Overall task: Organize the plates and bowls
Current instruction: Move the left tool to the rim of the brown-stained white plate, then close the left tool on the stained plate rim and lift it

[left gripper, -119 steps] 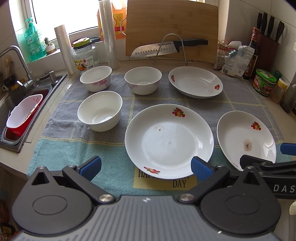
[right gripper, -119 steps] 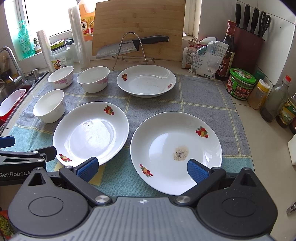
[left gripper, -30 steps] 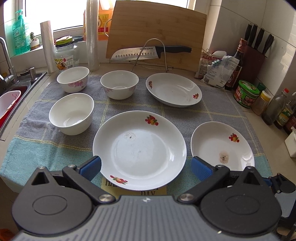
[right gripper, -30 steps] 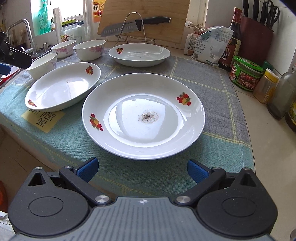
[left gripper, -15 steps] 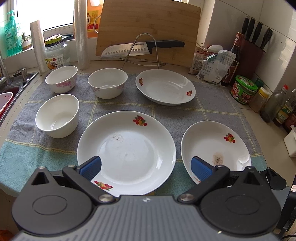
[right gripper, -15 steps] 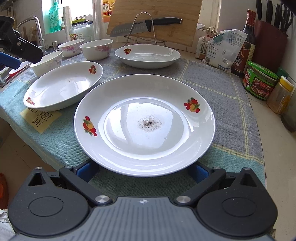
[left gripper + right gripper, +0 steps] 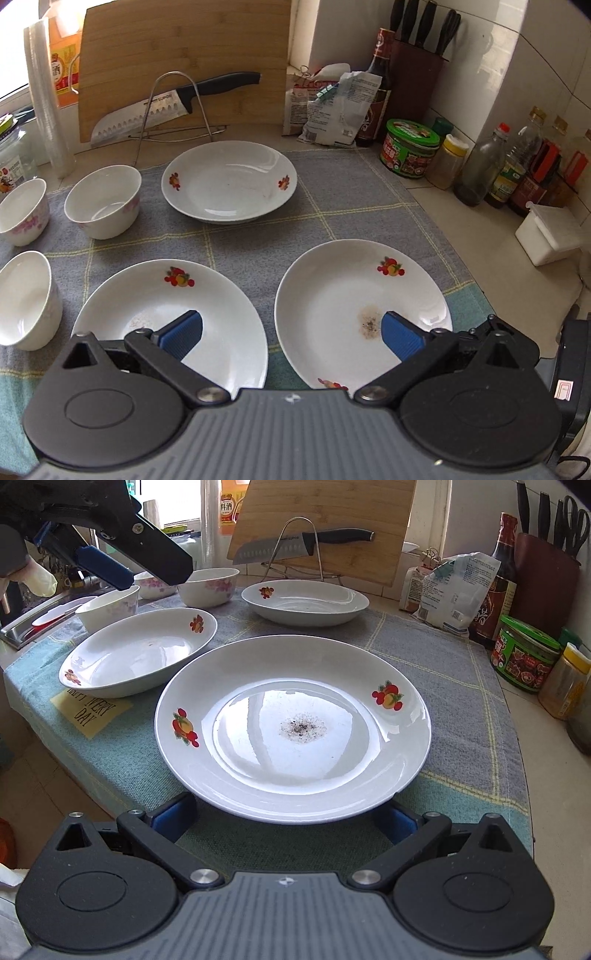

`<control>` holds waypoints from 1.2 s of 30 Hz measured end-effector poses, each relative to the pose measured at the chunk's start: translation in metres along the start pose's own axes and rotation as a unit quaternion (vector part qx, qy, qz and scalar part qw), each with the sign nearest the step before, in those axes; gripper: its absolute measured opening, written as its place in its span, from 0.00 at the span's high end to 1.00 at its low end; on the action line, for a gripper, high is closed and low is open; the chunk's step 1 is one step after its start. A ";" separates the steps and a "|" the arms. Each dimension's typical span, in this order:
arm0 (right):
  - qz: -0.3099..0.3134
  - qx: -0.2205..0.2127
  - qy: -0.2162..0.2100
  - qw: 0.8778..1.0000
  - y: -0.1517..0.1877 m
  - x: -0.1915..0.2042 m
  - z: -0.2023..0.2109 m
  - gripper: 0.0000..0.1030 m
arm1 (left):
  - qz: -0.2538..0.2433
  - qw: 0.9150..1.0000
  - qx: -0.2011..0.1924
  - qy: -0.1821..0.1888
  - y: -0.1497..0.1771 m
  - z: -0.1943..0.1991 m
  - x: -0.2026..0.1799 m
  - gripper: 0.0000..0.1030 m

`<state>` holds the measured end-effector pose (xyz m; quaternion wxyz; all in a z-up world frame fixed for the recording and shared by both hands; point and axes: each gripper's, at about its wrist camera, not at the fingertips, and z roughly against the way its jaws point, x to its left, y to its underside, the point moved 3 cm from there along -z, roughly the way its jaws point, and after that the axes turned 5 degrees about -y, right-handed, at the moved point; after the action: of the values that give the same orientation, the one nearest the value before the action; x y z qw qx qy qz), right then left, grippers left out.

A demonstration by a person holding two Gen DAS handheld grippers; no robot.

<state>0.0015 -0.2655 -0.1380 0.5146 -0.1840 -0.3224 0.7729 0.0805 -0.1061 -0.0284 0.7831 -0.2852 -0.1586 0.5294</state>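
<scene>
Three white plates with fruit prints lie on a grey-green towel (image 7: pixel 332 221). The speckled plate (image 7: pixel 295 727) fills the right wrist view. My right gripper (image 7: pixel 284 818) is open and low at its near rim, with both blue fingertips tucked partly under that rim. A second plate (image 7: pixel 136 653) lies to its left and a third plate (image 7: pixel 306 602) behind it. My left gripper (image 7: pixel 291 336) hovers open above the gap between the left plate (image 7: pixel 177 295) and the speckled plate (image 7: pixel 354 291). Three white bowls (image 7: pixel 105 201) (image 7: pixel 22 210) (image 7: pixel 26 299) stand at the left.
A knife on a wire rack (image 7: pixel 173 107) leans on a chopping board (image 7: pixel 184 55) at the back. Jars and bottles (image 7: pixel 410 151), a knife block (image 7: pixel 417 74) and a white box (image 7: pixel 550 236) line the right. A sink edge (image 7: pixel 33 624) lies left, past the towel.
My right gripper has come lower and closer to the speckled plate, so its fingertips now sit at the rim. My left gripper has swung right, between the two near plates.
</scene>
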 end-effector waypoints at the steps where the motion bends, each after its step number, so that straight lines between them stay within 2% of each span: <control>1: 0.000 0.004 0.001 1.000 0.000 0.000 0.000 0.00 | -0.012 1.000 0.001 0.007 -0.003 -0.003 -0.003 0.01; 7: 0.009 0.008 0.022 1.000 -0.005 0.003 0.002 0.00 | -0.092 0.994 0.025 0.049 -0.020 -0.033 -0.015 0.01; 11: -0.009 0.010 0.012 1.000 -0.006 -0.001 0.004 0.00 | -0.130 0.988 0.048 0.074 -0.029 -0.055 -0.018 0.01; 19: -0.020 0.021 0.025 0.999 -0.008 0.003 0.005 0.00 | -0.195 0.967 0.103 0.129 -0.041 -0.098 -0.023 0.01; 24: -0.029 0.023 0.036 0.999 -0.008 0.006 0.006 0.00 | -0.233 0.949 0.131 0.168 -0.042 -0.117 -0.032 0.01; 30: -0.031 0.024 0.047 0.998 -0.008 0.007 0.006 0.00 | -0.239 0.931 0.157 0.227 -0.043 -0.128 -0.037 0.01; 36: -0.034 0.019 0.048 0.998 -0.006 0.009 0.009 0.00 | -0.235 0.924 0.172 0.247 -0.041 -0.137 -0.037 0.01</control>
<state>-0.0037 -0.2586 -0.1265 0.5592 -0.2002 -0.2885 0.7510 0.1717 -0.1892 -0.1094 0.9363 -0.2221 0.0710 0.2625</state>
